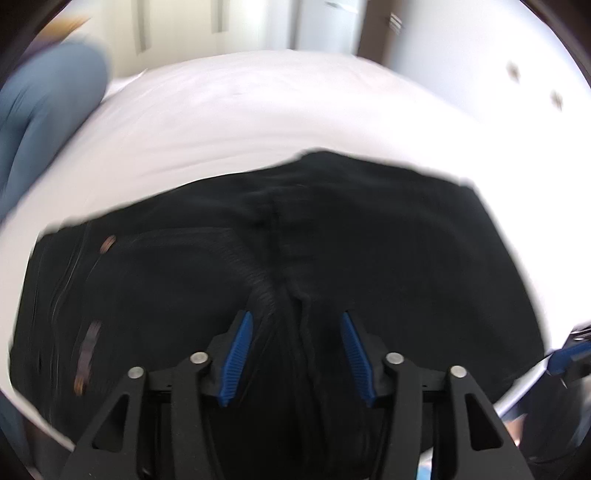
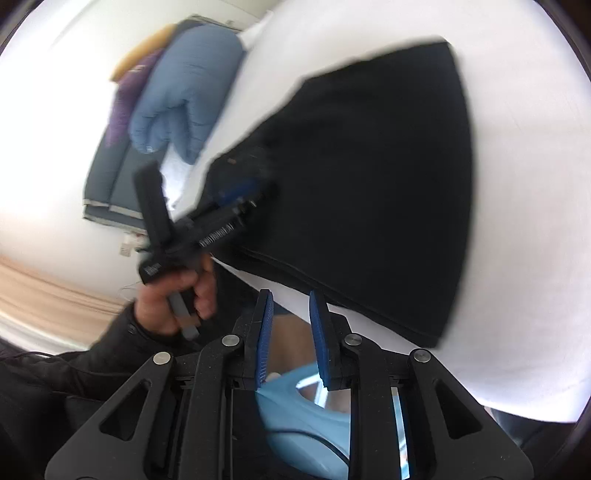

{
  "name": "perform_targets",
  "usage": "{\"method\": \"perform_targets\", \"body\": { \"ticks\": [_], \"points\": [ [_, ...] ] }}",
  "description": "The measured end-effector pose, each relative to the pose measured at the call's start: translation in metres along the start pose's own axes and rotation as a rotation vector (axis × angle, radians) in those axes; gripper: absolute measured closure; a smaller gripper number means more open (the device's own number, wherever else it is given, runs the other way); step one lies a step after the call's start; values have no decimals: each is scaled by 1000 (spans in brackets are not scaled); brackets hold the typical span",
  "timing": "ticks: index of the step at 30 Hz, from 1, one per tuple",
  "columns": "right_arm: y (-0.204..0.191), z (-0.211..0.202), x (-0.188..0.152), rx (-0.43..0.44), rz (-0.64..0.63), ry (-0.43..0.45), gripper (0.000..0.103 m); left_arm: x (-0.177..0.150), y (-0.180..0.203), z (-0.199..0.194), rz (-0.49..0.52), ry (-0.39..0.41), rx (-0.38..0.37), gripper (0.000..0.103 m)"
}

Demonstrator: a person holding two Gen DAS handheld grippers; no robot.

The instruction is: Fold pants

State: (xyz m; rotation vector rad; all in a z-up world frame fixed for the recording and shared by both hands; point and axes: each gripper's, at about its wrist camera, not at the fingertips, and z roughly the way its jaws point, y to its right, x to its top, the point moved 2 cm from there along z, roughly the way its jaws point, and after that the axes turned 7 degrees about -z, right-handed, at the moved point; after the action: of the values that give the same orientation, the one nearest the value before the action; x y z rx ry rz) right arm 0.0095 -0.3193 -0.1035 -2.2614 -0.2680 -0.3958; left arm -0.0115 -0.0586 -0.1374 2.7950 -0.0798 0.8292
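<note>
Black pants [image 1: 332, 240] lie folded on a white bed sheet [image 1: 258, 122]. My left gripper [image 1: 296, 319] is open, its blue pads spread just over the near part of the pants, with a ribbed waistband and centre seam between them. In the right wrist view the pants [image 2: 369, 184] form a folded dark stack. The left gripper [image 2: 236, 192] shows there, held by a hand at the stack's left edge. My right gripper [image 2: 291, 299] is open and holds nothing, off the near edge of the bed, just short of the stack.
A blue garment [image 2: 184, 85] lies at the far left of the bed beside purple and yellow cloth. A dark folded item [image 2: 110, 184] lies below it. A light blue object [image 2: 306, 417] sits under my right gripper. White doors [image 1: 314, 26] stand beyond the bed.
</note>
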Motion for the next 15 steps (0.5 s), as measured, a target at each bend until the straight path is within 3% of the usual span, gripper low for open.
{"method": "perform_targets", "body": {
  "ticks": [2, 8, 12, 15],
  "points": [
    [-12, 5, 18, 39, -3, 42, 82, -3, -29, -25, -115, 53, -15, 30],
    [-31, 76, 79, 93, 54, 36, 82, -17, -136, -89, -471, 171, -43, 26],
    [-49, 136, 107, 178, 66, -37, 81, -30, -185, -99, -619, 180, -63, 26],
    [-42, 175, 119, 151, 97, -94, 75, -45, -202, -92, -700, 150, -67, 26]
  ]
}}
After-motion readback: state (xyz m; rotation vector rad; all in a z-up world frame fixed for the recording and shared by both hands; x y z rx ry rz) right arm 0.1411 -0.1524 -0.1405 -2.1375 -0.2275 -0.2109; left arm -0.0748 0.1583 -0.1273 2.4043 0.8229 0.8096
